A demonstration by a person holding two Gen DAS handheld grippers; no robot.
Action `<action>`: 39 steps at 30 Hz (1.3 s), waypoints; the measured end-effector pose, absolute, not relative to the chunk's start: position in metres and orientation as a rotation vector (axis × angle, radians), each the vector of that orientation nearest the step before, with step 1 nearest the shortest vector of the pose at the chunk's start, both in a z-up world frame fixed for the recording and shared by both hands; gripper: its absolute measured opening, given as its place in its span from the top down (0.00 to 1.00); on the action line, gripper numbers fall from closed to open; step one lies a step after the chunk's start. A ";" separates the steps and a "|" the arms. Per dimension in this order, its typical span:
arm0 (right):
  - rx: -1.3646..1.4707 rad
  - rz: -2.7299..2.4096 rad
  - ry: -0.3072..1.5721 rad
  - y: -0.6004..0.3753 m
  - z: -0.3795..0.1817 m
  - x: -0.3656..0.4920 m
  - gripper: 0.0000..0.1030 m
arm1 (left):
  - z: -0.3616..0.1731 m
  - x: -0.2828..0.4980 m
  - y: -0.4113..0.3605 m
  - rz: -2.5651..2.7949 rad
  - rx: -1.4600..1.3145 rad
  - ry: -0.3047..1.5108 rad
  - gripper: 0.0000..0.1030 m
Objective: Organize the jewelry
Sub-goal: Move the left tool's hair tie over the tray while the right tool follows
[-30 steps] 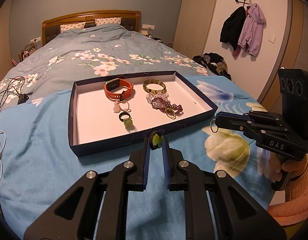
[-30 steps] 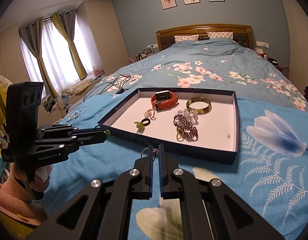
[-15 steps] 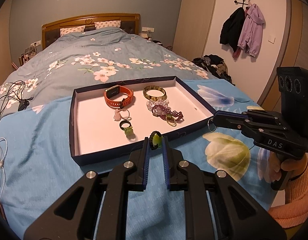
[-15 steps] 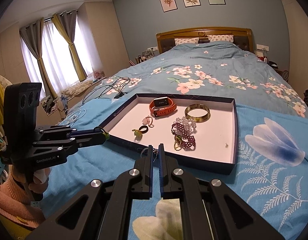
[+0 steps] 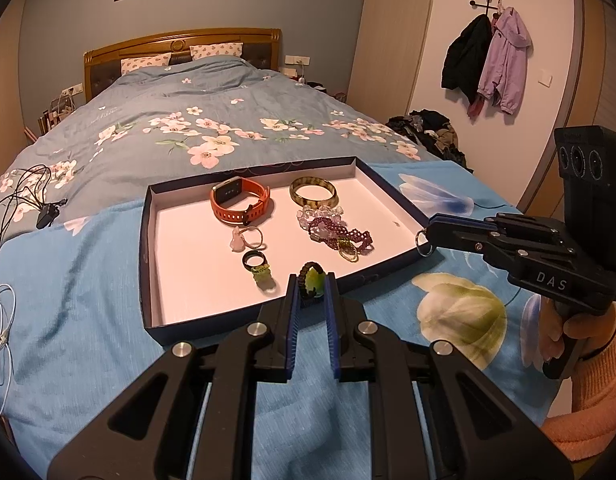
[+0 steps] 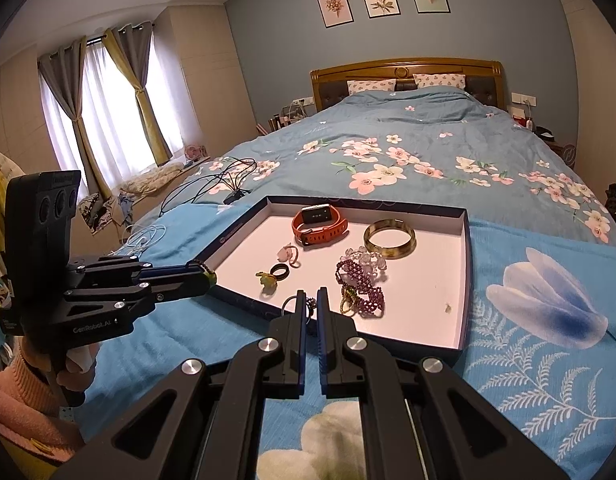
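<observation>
Holding both claws clamped — left gripper (image 5: 311,280) on the green-stone ring (image 5: 311,280), right gripper (image 6: 311,300) on a thin metal ring (image 6: 288,304). Since a second ago I've crept toward the tray (image 5: 148,240); at 12 o'clock, the orange watch (image 5: 240,200) sits inside. I judge drop-off next.

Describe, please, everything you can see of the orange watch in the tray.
The orange watch has a rubbery-looking perforated strap buckled into a closed loop and a rectangular dark face in a pale case. It rests on its side on the white floor of the dark-rimmed tray, near the far wall, left of the amber bangle. Nothing touches it.
</observation>
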State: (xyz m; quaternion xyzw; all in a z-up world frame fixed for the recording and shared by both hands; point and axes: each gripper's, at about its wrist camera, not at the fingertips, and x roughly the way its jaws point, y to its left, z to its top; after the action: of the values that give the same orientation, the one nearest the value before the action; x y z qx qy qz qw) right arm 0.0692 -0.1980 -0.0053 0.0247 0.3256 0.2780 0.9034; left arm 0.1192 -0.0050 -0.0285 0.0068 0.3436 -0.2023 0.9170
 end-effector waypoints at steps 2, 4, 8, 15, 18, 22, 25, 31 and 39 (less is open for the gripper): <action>0.051 0.574 0.671 -0.198 -0.005 0.071 0.96 | -0.028 0.120 -0.005 -0.415 0.014 0.707 0.88; 0.052 0.574 0.669 -0.198 -0.004 0.072 0.96 | -0.028 0.122 -0.006 -0.414 0.015 0.707 0.88; 0.051 0.573 0.665 -0.198 -0.003 0.074 0.96 | -0.028 0.121 -0.005 -0.413 0.014 0.707 0.88; 0.048 0.574 0.664 -0.197 -0.002 0.075 0.96 | -0.028 0.127 -0.004 -0.409 0.016 0.707 0.88; 0.044 0.574 0.661 -0.195 -0.001 0.077 0.96 | -0.029 0.130 -0.004 -0.408 0.019 0.707 0.88; 0.043 0.574 0.660 -0.194 0.000 0.079 0.96 | -0.029 0.133 -0.005 -0.410 0.019 0.706 0.88; 0.041 0.573 0.660 -0.193 0.000 0.080 0.96 | -0.030 0.135 -0.005 -0.409 0.020 0.708 0.88; 0.041 0.570 0.663 -0.193 0.000 0.082 0.96 | -0.032 0.137 -0.008 -0.406 0.023 0.705 0.88; 0.046 0.566 0.666 -0.193 -0.002 0.091 0.96 | -0.032 0.140 -0.007 -0.404 0.019 0.706 0.88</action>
State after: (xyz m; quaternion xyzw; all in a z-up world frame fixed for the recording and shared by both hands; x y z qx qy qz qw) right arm 0.0906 -0.1930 -0.0021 0.0224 0.3226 0.2739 0.9058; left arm 0.1401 -0.0074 -0.0318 0.0093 0.3433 -0.1965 0.9184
